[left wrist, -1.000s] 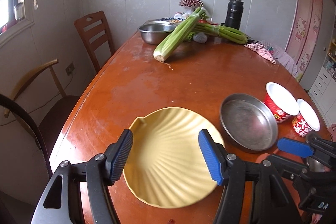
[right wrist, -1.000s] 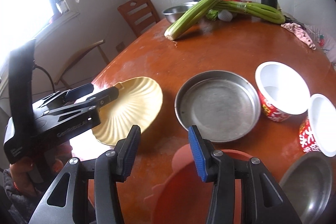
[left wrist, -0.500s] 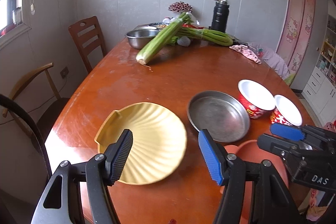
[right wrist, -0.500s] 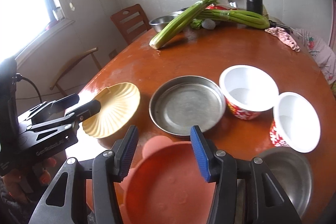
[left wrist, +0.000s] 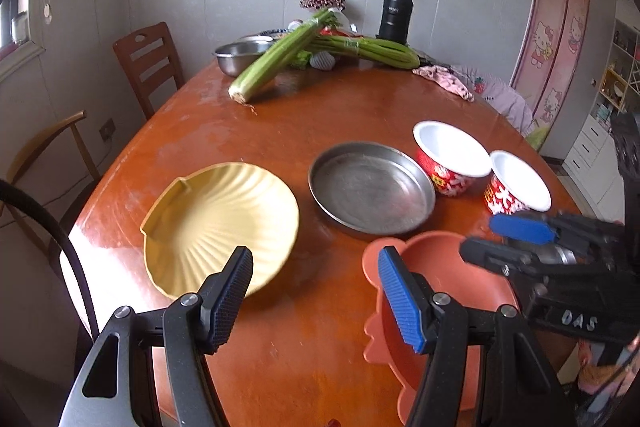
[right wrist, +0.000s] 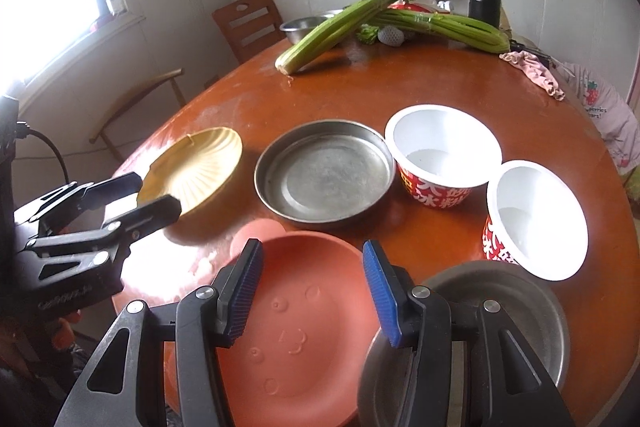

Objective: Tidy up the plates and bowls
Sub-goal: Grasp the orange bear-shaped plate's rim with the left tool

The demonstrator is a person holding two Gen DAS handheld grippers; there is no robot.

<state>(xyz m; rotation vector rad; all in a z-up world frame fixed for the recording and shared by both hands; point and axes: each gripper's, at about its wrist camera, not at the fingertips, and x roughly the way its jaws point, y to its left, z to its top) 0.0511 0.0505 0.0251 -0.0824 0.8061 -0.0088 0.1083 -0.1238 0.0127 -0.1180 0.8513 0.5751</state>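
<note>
Yellow, and shaped like a shell with ribs, the plate (left wrist: 218, 223) lies flat on the wooden table (left wrist: 340, 107) just in front of my left gripper (left wrist: 312, 291), whose jaws stand apart with nothing between them. I judge this plate is light and stiff, perhaps plastic or melamine, and a little slippery, so the best hold is on its thin near rim, one pad above and one below. My right gripper (right wrist: 312, 291) hangs over the orange plate (right wrist: 288, 327); its jaws have just been opening a little and they hold nothing, the plate only lies under them. This orange plate looks like soft plastic, light, with an ear-like bump on the rim that could serve as a handle. Beyond stands the steel pan (right wrist: 324, 173), stiff and probably heavier, with a smooth low wall where pads may slide. The two red bowls (right wrist: 442, 155) have white insides and look like enamel, which can chip if knocked. The right view shows a second steel dish (right wrist: 520, 315) near my right fingers, touching the nearer red bowl; in the left view I cannot find it. The left view shows the pink door hanging (left wrist: 556, 27), absent in the right view.
</note>
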